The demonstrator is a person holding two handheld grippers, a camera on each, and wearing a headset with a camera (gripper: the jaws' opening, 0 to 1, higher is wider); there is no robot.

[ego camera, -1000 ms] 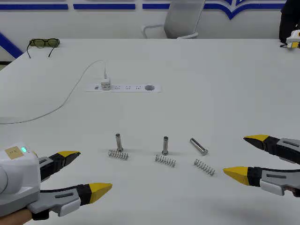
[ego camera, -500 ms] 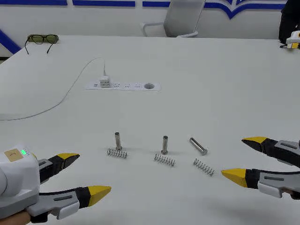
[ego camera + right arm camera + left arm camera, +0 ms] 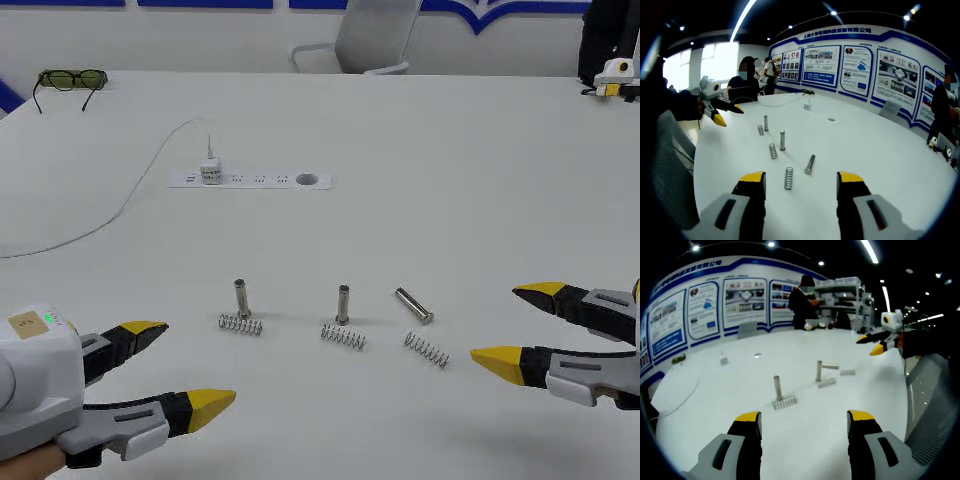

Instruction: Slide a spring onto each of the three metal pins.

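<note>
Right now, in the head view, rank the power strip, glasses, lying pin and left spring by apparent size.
1. power strip
2. glasses, though they sit farthest from the camera
3. lying pin and left spring look about alike; no ranking between them

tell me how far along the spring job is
Nothing done yet: the left spring, middle spring and right spring lie on the table beside their pins. Left pin and middle pin stand upright; right pin lies flat. In hand: nothing, left claw and right claw open, empty. All three remain.
</note>
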